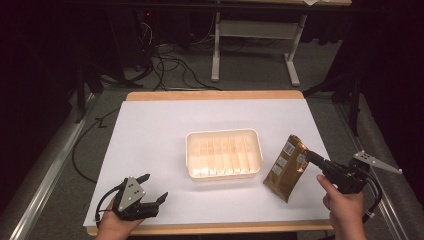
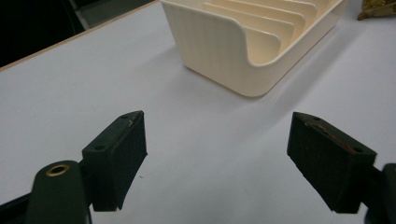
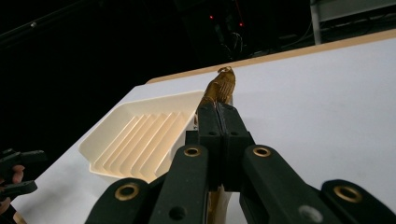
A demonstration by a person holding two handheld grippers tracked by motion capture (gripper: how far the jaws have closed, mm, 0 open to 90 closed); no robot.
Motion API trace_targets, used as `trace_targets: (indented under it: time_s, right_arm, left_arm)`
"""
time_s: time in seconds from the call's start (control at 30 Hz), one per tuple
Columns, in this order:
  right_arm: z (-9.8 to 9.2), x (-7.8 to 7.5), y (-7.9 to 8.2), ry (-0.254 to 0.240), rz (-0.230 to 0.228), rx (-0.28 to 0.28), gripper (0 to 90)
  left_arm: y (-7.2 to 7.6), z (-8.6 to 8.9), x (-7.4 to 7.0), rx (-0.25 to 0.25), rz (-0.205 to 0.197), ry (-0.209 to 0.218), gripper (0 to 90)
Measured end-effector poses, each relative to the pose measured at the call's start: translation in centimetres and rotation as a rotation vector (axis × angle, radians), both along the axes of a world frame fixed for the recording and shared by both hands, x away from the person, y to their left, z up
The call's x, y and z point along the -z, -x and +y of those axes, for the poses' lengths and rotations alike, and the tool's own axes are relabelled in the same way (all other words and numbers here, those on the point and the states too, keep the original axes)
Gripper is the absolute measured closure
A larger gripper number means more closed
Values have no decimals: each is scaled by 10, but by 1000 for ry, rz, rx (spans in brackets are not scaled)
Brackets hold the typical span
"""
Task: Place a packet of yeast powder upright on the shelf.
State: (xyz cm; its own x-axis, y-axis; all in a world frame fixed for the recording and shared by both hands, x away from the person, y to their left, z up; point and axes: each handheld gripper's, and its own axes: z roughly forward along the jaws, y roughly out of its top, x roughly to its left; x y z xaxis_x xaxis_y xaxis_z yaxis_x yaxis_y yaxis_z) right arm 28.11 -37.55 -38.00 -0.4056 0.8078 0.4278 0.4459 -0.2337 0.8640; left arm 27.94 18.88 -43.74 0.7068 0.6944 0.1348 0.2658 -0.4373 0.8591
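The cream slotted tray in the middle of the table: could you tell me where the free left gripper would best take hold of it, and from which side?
Probably the tray's left end wall, from above. The rim there is thin, upright and bare, so the left gripper's open jaws could straddle it, one inside, one outside. The gold pouch stands tilted beside the right end, pinched by the right gripper.

The left gripper [image 1: 152,196] rests low in the left hand [image 1: 114,224], jaws spread wide apart. The right gripper [image 1: 309,156], raised in the right hand [image 1: 345,210], has its jaws clamped together.
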Motion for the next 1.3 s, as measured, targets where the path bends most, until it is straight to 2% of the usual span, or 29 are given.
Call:
trace_targets:
  time_s: [0.4,0.93,1.3]
  right_arm:
    - [13,-12,7,18,-74,20,900]
    - [19,-18,10,-23,-125,34,900]
    - [22,-25,13,-26,-165,47,900]
  left_arm:
    - [0,1,-1,-2,-6,2,202]
    - [0,2,-1,-14,-16,16,201]
    - [1,3,-3,-32,-28,31,200]
